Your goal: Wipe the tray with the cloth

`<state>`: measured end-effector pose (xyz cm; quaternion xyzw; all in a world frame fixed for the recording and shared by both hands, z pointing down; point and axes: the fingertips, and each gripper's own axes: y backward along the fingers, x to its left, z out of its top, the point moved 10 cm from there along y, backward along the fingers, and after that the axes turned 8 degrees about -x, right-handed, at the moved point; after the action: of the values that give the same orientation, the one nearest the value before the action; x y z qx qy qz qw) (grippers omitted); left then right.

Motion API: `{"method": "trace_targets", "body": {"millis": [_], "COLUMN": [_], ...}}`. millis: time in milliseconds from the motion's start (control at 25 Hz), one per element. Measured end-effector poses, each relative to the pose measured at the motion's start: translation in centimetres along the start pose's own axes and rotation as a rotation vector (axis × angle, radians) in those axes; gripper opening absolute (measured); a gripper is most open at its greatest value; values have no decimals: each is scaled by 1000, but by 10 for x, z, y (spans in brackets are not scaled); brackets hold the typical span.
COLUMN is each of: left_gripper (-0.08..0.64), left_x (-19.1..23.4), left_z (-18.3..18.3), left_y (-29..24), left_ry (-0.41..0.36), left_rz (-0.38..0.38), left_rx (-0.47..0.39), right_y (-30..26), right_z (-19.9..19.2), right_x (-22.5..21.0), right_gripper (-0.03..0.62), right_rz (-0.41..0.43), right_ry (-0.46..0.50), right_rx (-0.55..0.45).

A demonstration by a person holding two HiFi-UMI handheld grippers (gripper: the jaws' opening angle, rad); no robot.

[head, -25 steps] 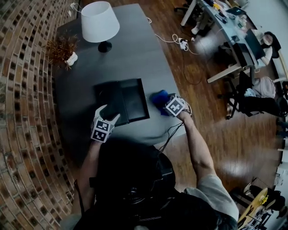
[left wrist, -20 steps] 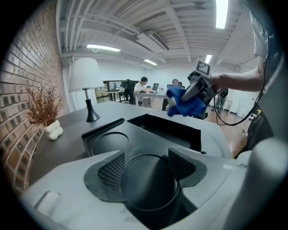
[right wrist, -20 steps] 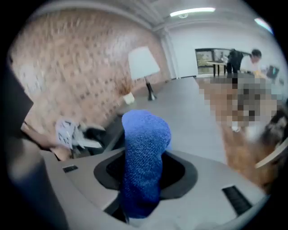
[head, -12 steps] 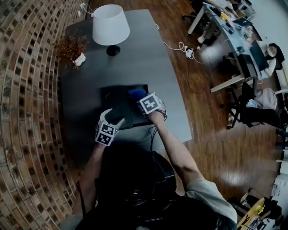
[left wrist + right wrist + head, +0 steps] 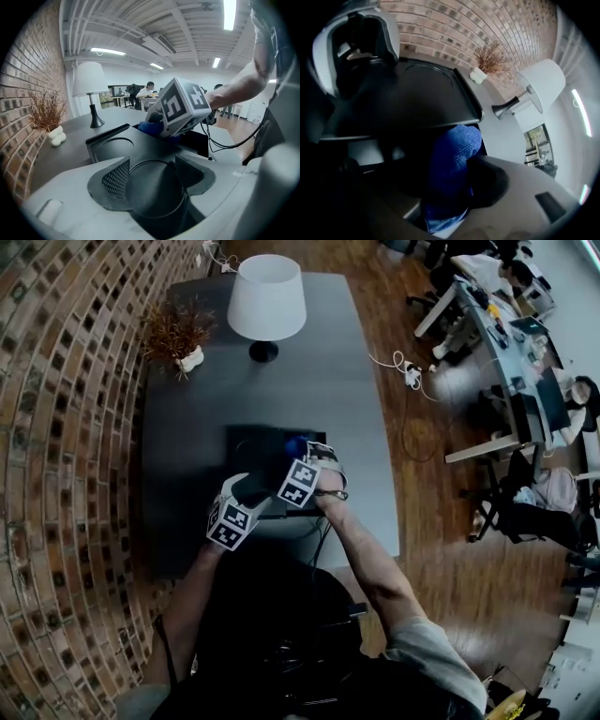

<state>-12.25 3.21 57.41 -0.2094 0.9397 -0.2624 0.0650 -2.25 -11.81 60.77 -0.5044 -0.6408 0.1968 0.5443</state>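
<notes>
A black tray (image 5: 253,448) with round recesses lies on the grey table (image 5: 361,427). My left gripper (image 5: 246,493) is at its near left part; in the left gripper view the gripper (image 5: 152,174) stands shut on the tray (image 5: 111,146), dark tray material filling the gap between the pads. My right gripper (image 5: 300,456) hangs over the tray's right part, shut on a blue cloth (image 5: 296,445). Its jaws have just been opening a little, the cloth still between them. In the right gripper view the cloth (image 5: 454,145) bulges out of the gripper (image 5: 440,183) just above the tray (image 5: 417,98).
A white-shaded lamp (image 5: 267,298) and a dried plant in a white pot (image 5: 178,334) stand at the table's far end. A brick wall (image 5: 66,474) runs along the left. A cable (image 5: 323,531) trails off the near edge. Desks and chairs (image 5: 506,362) fill the right.
My right gripper has carried the blue cloth leftward from the table beside the tray to over the tray, rolling as it went. The left gripper stays on the tray.
</notes>
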Motion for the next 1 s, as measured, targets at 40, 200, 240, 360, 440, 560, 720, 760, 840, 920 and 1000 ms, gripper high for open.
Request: {"method": "trace_targets", "body": {"millis": [40, 200, 240, 360, 440, 560, 720, 760, 840, 920, 1000], "left_gripper": [290, 290, 290, 290, 290, 290, 290, 290, 290, 290, 290], "left_x": [1, 1, 2, 3, 3, 1, 2, 2, 1, 0, 0], "left_z": [0, 1, 1, 1, 0, 0, 2, 2, 2, 2, 2], "left_y": [0, 1, 1, 2, 3, 2, 1, 2, 2, 2, 2], "left_ry": [0, -2, -2, -2, -1, -1, -3, -3, -4, -5, -8], "left_rz": [-2, -6, -8, -10, -9, -14, -19, -19, -19, -21, -22], "left_rx": [2, 2, 3, 4, 3, 2, -1, -1, -1, 0, -2], "right_y": [4, 30, 34, 35, 23, 2, -7, -6, -5, -3, -1], "right_z": [-2, -10, -14, -23, -28, -31, -26, -24, -17, -12, -11], "right_x": [-2, -15, -21, -42, -52, -51, -47, -47, -45, -45, -47], "right_gripper": [245, 295, 305, 305, 305, 293, 238, 231, 199, 181, 181], "right_rz": [23, 145, 178, 249, 262, 338, 456, 472, 478, 436, 365], "right_ry": [-10, -139, -203, -441, -528, -534, -461, -431, -378, -376, -393], "right_rx": [-31, -149, -178, -248, -226, -132, -27, -10, -5, -46, -103]}}
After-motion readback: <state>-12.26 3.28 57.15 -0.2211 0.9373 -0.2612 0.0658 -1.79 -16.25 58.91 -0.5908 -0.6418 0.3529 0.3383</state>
